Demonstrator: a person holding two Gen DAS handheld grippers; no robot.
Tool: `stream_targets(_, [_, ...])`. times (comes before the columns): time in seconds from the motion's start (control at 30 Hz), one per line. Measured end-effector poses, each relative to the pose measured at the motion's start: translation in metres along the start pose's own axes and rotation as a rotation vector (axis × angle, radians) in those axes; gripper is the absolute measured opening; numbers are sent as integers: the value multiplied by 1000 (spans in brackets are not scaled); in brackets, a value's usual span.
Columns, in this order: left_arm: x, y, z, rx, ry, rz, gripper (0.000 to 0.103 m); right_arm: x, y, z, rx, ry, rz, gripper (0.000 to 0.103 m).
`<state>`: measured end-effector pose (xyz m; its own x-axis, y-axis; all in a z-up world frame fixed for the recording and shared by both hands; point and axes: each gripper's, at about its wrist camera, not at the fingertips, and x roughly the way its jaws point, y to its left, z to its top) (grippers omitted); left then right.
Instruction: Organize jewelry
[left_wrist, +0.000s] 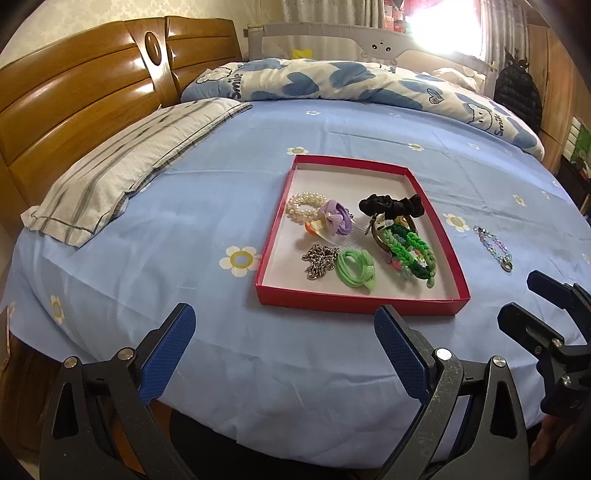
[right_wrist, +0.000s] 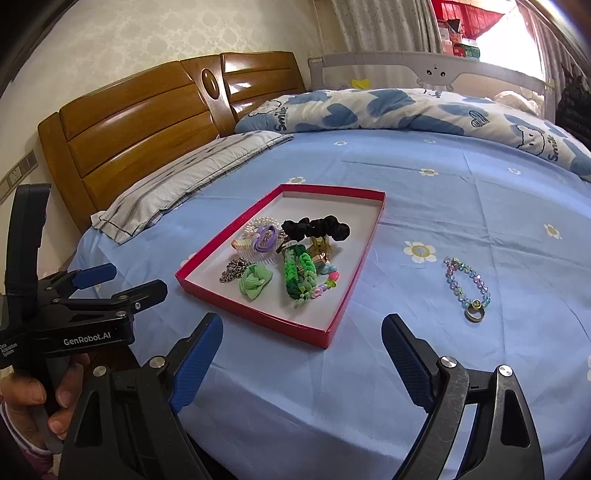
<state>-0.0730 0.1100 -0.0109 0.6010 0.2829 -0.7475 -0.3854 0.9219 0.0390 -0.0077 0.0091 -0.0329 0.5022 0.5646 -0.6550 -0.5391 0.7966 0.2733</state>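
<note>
Left tongs (left_wrist: 284, 328) nearest in the left view, jaws wide, empty, low over sheet (left_wrist: 147, 236) just short of the tray (left_wrist: 362, 302). Tray holds scrunchie (left_wrist: 391, 205), pearls, chain, green ties. Bracelet (left_wrist: 493, 245) lies outside, right of tray.

Right view: right tongs (right_wrist: 303, 338) spread apart, empty (nothing between pads). Bracelet (right_wrist: 467, 286) ahead-right on sheet. Likely next pick: descend over the beads, pinch across one strand, avoid bunching fabric.
</note>
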Motion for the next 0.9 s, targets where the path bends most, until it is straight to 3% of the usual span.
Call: stream_targets(0.9, [2,-4,-1,3,9,-6,98,6,2,-3,17,16,5,90])
